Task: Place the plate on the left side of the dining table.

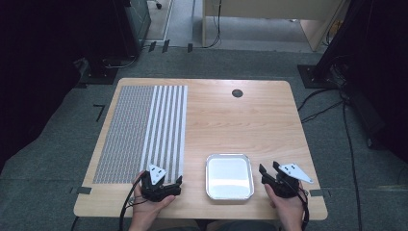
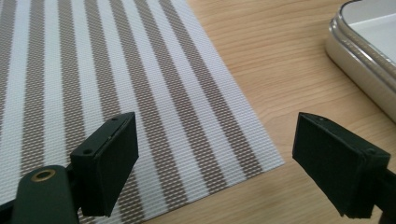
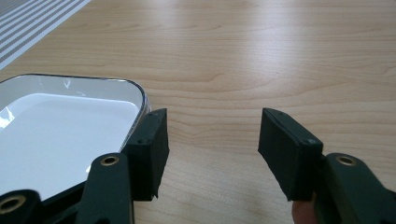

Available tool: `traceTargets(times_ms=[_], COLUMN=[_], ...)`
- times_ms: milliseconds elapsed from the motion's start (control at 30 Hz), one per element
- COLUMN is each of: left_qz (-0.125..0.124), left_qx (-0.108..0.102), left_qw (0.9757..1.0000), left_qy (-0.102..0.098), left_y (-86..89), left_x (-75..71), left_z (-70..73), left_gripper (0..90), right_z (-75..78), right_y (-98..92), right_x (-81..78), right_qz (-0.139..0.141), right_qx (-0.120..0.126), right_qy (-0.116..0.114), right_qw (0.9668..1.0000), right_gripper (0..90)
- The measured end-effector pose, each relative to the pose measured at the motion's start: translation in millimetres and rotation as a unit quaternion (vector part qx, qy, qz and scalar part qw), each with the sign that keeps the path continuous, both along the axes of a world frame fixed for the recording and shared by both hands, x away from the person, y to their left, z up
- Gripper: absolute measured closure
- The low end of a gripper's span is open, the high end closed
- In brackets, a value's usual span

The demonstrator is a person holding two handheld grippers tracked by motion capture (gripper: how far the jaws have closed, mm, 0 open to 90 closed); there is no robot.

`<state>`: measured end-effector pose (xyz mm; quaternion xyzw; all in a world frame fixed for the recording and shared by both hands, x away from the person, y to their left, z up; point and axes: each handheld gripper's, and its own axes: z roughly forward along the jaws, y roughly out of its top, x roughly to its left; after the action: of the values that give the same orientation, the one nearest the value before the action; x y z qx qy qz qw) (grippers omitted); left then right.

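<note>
Both hand-held black tongs, left (image 1: 166,185) and right (image 1: 269,172), gape empty at the wooden tabletop's (image 1: 231,120) near edge, flanking one shallow metal tray (image 1: 229,176).

Left tongs' view: one striped woven placemat (image 2: 116,93), probably light and floppy; pinch its near corner.

Right tongs' view: the tray's rim (image 3: 140,100), likely stiff and slippery, lies beside one jaw.

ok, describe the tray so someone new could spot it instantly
Start at the wooden table and look along its near edge. The tray lies there, right of the striped placemat, between the left claw and the right claw. It's the only shiny metal item: shallow, squarish, rounded corners, empty.
</note>
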<state>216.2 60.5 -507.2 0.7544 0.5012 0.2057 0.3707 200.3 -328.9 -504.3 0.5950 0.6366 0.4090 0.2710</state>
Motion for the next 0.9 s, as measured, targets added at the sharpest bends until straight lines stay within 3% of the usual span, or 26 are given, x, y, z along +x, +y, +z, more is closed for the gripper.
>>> traceTargets(times_ms=[533, 633, 833, 900], left_qz=[-0.040, -0.029, -0.028, -0.024], left_qx=[0.007, 0.010, 0.006, 0.014], left_qw=[0.9992, 0.9995, 0.9996, 0.9996], left_qy=[0.004, -0.002, -0.004, -0.002], left_y=[-30.0, -34.7, -45.6, -51.3], left_x=[-5.3, -7.7, -8.8, -7.4], left_z=[-5.6, -5.8, -6.5, -7.1], left_gripper=[15.6, 21.6, 22.2, 22.2], right_z=[-2.0, -1.9, -0.1, 6.3], right_y=[6.1, 8.0, 7.5, 6.6], right_x=[1.9, 1.5, 4.4, 6.6], right_qz=[0.002, 0.002, -0.020, -0.028], right_qx=[0.016, 0.015, 0.017, 0.017], right_qy=[0.003, 0.003, 0.003, 0.003], right_qw=[0.9999, 0.9999, 0.9996, 0.9995], right_gripper=[45.7, 45.7, 42.0, 42.4])
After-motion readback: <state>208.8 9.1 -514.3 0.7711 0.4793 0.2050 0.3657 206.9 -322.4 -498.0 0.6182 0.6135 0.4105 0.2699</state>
